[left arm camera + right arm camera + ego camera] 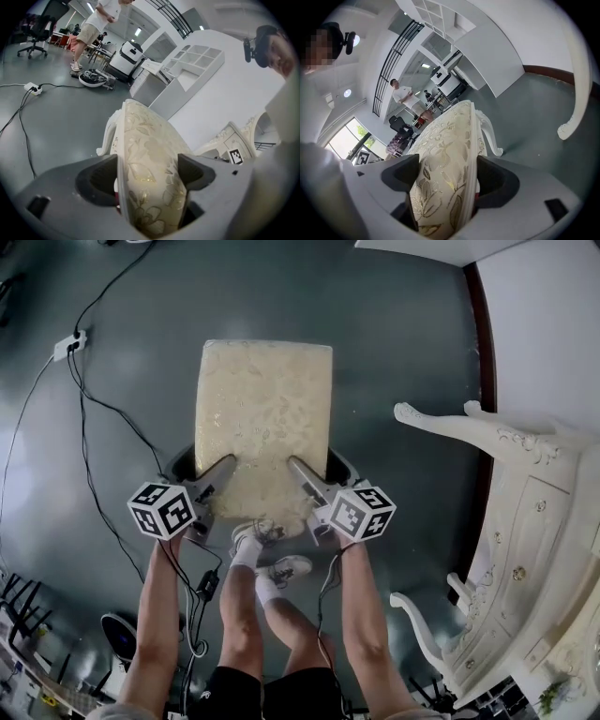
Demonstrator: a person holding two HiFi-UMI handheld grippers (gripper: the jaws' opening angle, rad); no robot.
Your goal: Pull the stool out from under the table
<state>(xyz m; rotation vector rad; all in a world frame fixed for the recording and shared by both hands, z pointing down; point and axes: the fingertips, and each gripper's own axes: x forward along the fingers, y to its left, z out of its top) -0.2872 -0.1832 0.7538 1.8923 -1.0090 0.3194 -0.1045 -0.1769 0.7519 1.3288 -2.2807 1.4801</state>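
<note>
Stool (pixel 262 418) gripped at its near edge on open floor (pixel 412 352)
Free floor is seen far and left; the white table (pixel 534 549) stands well apart at the right. Left gripper (pixel 223 465) and right gripper (pixel 300 467) are each clamped on the seat's near corners, with both arms stretched forward.

No words, brand names or numbers can be read anywhere in these views. The only printed signs are black-and-white square markers with blocky patterns. In the head view they cover the faces of the left cube (pixel 162 510) on the left gripper (pixel 225 465), near and left of the stool (pixel 262 418). They also cover the right cube (pixel 361 513) on the right gripper (pixel 298 467), near and right of it. The left gripper view shows one small marker (pixel 235 156) at the right. The right gripper view shows another marker (pixel 361 155) at the left, partly hidden.
</note>
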